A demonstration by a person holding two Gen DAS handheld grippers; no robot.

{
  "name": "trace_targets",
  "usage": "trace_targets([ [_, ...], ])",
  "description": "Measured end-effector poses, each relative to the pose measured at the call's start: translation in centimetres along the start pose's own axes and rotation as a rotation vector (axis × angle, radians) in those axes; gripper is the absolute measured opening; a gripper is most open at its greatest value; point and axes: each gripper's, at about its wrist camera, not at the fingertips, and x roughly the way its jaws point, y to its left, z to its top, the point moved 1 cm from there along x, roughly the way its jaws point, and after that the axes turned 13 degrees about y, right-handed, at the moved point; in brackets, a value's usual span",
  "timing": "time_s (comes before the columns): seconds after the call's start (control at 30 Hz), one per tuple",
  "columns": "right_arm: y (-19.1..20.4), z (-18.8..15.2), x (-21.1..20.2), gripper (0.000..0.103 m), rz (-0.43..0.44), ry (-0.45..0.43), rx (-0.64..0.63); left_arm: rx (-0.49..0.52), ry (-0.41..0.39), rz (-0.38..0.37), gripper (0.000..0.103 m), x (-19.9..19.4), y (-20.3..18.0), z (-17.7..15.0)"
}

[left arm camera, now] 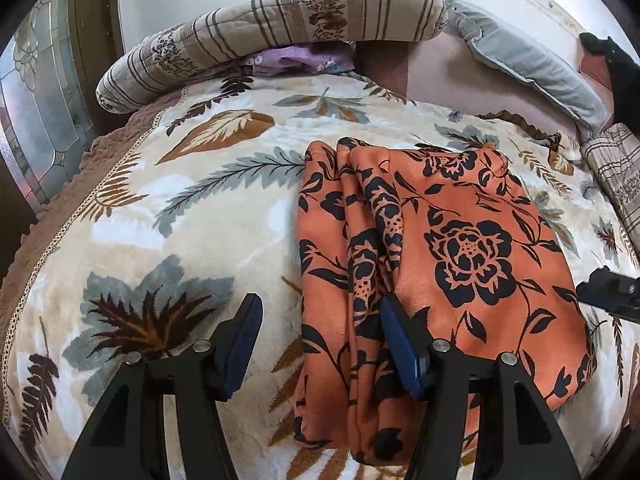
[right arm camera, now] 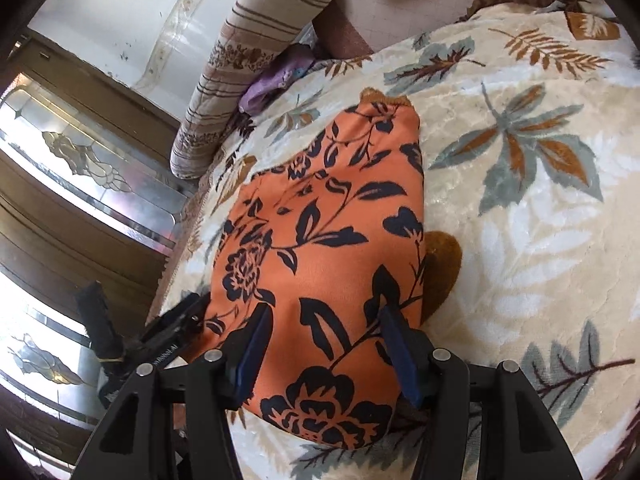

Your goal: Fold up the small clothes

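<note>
Orange flowery cloth (left arm camera: 440,248) lay folded under my left gripper (left arm camera: 320,336) and right gripper (right arm camera: 326,340) | both open, holding nothing | striped pillow (left arm camera: 272,28) far behind.

My bed (left arm camera: 192,216), spread with a cream blanket patterned in brown and grey leaves, carries a folded orange garment (left arm camera: 460,240) printed with black flowers, lying flat toward the near edge. Along the far edge a striped beige quilt roll (left arm camera: 272,28) rests on the blanket, a bit of purple cloth (left arm camera: 296,60) tucked under it. A grey cushion (left arm camera: 532,72) lies at the far right corner. A brown frilled border (left arm camera: 60,192) trims the left edge.
</note>
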Motion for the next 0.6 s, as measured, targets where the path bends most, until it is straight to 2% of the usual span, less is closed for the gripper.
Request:
trace_targets([
  [0.07, -0.1, 0.2, -0.6, 0.060, 0.005, -0.012, -0.001, -0.007, 0.001, -0.022, 0.062, -0.4, 0.2, 0.2],
  [0.13, -0.6, 0.6, -1.1, 0.061, 0.004, -0.029, 0.021, -0.015, -0.014, -0.076, 0.063, -1.2, 0.5, 0.6],
  [0.17, -1.0, 0.7, -1.3, 0.061, 0.004, -0.036, 0.038, -0.015, -0.032, -0.141, 0.066, -1.9, 0.9, 0.9],
  [0.23, -2.2, 1.2, -1.7, 0.067, 0.018, -0.045, 0.088, -0.011, -0.051, -0.237, 0.081, -2.7, 1.5, 1.3],
  [0.33, -4.2, 1.8, -2.2, 0.067, 0.070, -0.050, 0.164, -0.017, -0.042, -0.279, 0.082, -2.5, 1.8, 1.9],
  [0.43, -5.9, 2.4, -2.1, 0.072, 0.129, -0.037, 0.217, -0.036, 0.083, -0.388, 0.082, -0.1, 1.8, 2.7],
  [0.5, -6.7, 2.7, -1.5, 0.072, 0.154, -0.010, 0.250, -0.090, 0.174, -0.449, 0.082, 1.7, 2.1, 3.0],
  [0.6, -7.2, 3.0, -0.2, 0.072, 0.174, 0.038, 0.271, -0.124, 0.213, -0.520, 0.082, 2.5, 2.2, 3.0],
])
